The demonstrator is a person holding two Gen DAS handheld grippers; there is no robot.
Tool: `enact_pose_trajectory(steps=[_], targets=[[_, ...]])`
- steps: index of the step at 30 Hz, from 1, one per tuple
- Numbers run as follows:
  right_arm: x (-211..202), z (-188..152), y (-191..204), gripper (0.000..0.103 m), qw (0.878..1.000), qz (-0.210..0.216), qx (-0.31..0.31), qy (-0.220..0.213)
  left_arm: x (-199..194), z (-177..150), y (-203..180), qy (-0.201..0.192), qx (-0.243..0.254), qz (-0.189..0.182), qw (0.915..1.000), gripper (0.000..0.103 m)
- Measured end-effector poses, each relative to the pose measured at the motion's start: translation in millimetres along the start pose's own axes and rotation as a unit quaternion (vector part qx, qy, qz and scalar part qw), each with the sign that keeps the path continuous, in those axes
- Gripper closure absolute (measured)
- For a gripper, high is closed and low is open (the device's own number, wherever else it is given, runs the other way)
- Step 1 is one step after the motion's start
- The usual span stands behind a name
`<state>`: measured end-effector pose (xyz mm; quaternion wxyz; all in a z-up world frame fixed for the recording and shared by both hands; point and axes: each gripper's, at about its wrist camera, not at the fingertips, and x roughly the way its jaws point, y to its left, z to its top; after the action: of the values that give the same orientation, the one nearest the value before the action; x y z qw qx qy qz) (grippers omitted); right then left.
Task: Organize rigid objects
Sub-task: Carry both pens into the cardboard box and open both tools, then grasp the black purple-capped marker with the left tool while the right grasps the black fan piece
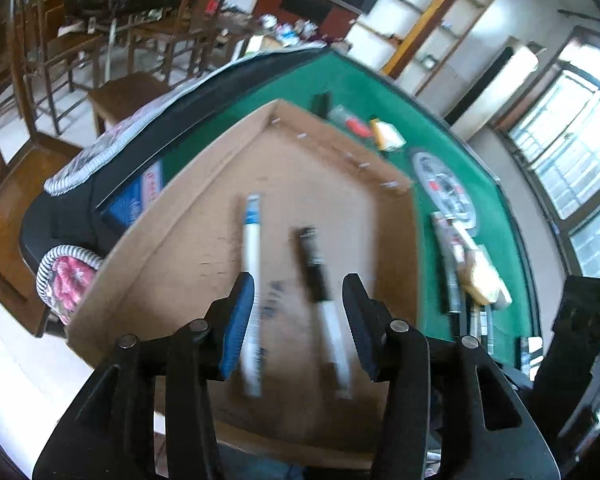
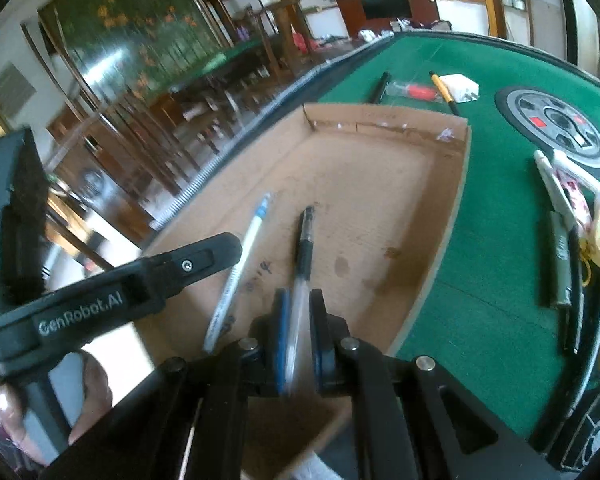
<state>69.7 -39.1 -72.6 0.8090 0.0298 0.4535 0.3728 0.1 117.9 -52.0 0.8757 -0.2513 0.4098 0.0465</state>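
A shallow cardboard box (image 1: pixel 204 248) (image 2: pixel 380 184) lies on the green felt table (image 1: pixel 364 88). Inside it lie a white pen with a blue cap (image 1: pixel 251 264) (image 2: pixel 240 264) and a clear pen with a black grip (image 1: pixel 320 280) (image 2: pixel 303 256). My left gripper (image 1: pixel 298 296) is open above the box, both pens showing between its fingers, and it also shows in the right wrist view (image 2: pixel 204 256). My right gripper (image 2: pixel 299 300) is shut on the barrel of the black-grip pen, whose tip rests on the box floor.
On the felt beyond the box lie a black pen (image 2: pixel 380 86), a red-handled tool in clear wrap (image 2: pixel 412 90), a yellow pen (image 2: pixel 444 90) and a white packet (image 2: pixel 460 86). A round grey dial (image 2: pixel 556 128) and several tools (image 2: pixel 560 252) lie at right. Wooden chairs stand left.
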Motion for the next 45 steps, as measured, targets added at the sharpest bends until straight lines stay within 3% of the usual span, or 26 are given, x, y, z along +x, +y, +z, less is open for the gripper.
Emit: enact_pose_trajectory(steps=[2,4,8,14,23,27,31,35,42,45], targets=[[-21,-5,-13,0.069,0.999,0.025,0.012,-0.019,-10,-5,-20,-0.011,0.019,-0.014,0.9997,0.057],[-42,-12,-26,0.057,0.998,0.035,0.020,-0.040,-15,-9,-39,-0.012,0.037,-0.031,0.9987,0.054],[-81,-30,-51,0.052,0.997,0.024,0.029,-0.068,-15,-20,-79,-0.004,0.071,-0.056,0.9959,0.052],[-124,-62,-86,0.042,0.994,-0.035,0.048,-0.089,6,-42,-128,0.036,0.109,-0.073,0.9907,0.052],[-140,-87,-131,0.037,0.986,-0.128,0.067,-0.089,21,-69,-157,0.067,0.139,-0.071,0.9855,0.052],[-129,-90,-147,0.036,0.983,-0.141,0.091,-0.070,24,-71,-158,0.073,0.142,-0.066,0.9850,0.052],[-125,-95,-149,0.033,0.985,-0.124,0.103,-0.059,28,-69,-156,0.075,0.138,-0.060,0.9857,0.052],[-118,-93,-141,0.030,0.983,-0.150,0.088,-0.054,33,-69,-153,0.081,0.133,-0.058,0.9861,0.052],[-99,-94,-145,0.031,0.981,-0.176,0.072,-0.033,37,-71,-154,0.088,0.140,-0.052,0.9849,0.052],[-105,-96,-153,0.034,0.982,-0.159,0.089,-0.041,44,-73,-158,0.095,0.145,-0.053,0.9835,0.052]])
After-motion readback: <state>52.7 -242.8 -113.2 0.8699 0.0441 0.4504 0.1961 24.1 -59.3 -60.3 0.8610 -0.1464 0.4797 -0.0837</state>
